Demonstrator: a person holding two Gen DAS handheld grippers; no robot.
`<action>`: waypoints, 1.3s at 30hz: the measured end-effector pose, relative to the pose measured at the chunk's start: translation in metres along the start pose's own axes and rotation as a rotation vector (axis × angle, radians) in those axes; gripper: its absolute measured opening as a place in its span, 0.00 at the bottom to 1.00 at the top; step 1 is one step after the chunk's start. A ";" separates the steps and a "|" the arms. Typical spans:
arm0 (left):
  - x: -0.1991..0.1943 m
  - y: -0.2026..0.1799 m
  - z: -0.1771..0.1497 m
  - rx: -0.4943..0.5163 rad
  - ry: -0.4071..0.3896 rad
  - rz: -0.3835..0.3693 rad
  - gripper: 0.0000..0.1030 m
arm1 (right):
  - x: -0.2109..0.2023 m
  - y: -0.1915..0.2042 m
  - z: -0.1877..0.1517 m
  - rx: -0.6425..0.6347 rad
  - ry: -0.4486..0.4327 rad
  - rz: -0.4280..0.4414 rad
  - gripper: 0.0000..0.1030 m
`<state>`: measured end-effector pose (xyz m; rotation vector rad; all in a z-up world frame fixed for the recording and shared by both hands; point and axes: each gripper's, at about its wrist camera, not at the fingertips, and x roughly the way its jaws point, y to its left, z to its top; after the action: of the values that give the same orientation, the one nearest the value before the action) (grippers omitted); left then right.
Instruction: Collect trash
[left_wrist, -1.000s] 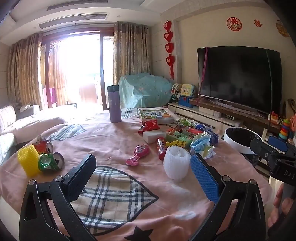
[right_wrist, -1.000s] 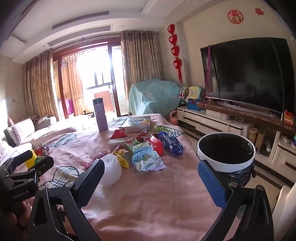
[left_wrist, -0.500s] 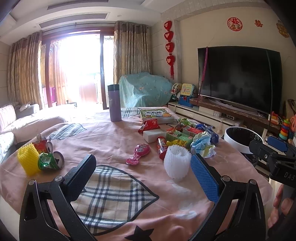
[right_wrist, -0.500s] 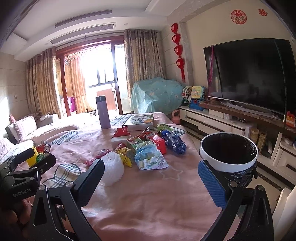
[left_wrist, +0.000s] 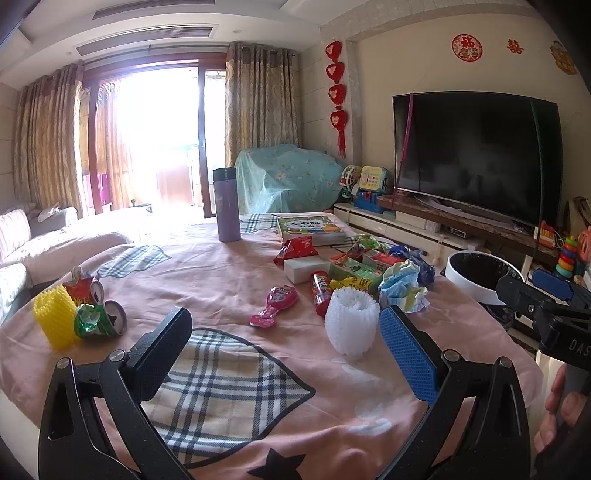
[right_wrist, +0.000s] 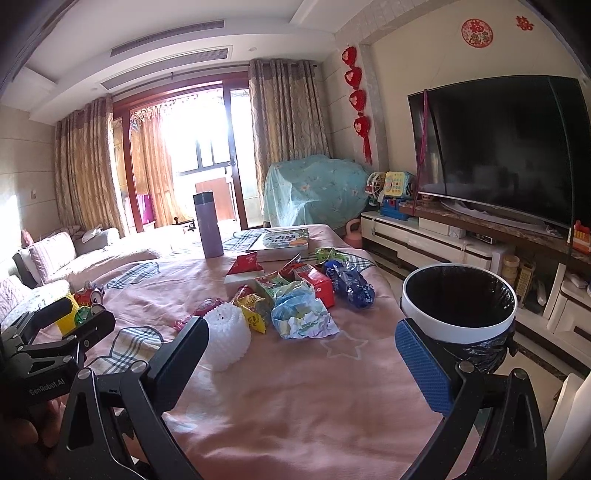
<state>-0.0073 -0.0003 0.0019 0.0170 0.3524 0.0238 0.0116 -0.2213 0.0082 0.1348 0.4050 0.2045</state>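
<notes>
- Tongs on the left side (left_wrist: 284, 343) are held low over the pink cloth (left_wrist: 229, 284) on the table. Their two fingers stand wide apart and hold nothing.
- The white foam net (left_wrist: 352, 325) stands upright just beside the blue pad of the left tongs. I cannot tell if they touch.
- The right tongs (right_wrist: 301, 352) are wide open too, with nothing between them. A hand (left_wrist: 557, 402) grips their handle at the right edge of the left view.
- The trash pile (right_wrist: 295, 291) of wrappers and crumpled paper lies in the middle of the table, ahead of both tongs.
- The bin (right_wrist: 458, 308), white with a black bag inside, stands beside the table on the right.
- A yellow foam net (left_wrist: 55, 317) and two crushed cans (left_wrist: 98, 315) lie far to the left.
- Since a second ago the right view has come a bit closer to the pile and bin. The left view looks almost the same.
- The left tongs' body reads "GenRobot.AI" in the right view. The right tongs' body shows the letters "DAS" in the left view.
</notes>
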 end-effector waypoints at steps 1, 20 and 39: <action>0.000 0.000 0.000 -0.001 0.000 -0.001 1.00 | 0.000 0.000 0.000 -0.001 0.000 0.000 0.99; 0.003 0.001 -0.001 -0.006 0.009 -0.005 1.00 | 0.005 -0.001 0.002 -0.002 0.013 0.019 0.99; 0.040 -0.006 -0.008 -0.015 0.132 -0.088 1.00 | 0.044 -0.022 0.003 0.069 0.129 0.107 0.80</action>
<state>0.0278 -0.0051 -0.0195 -0.0146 0.4851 -0.0600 0.0565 -0.2330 -0.0091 0.2119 0.5343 0.3057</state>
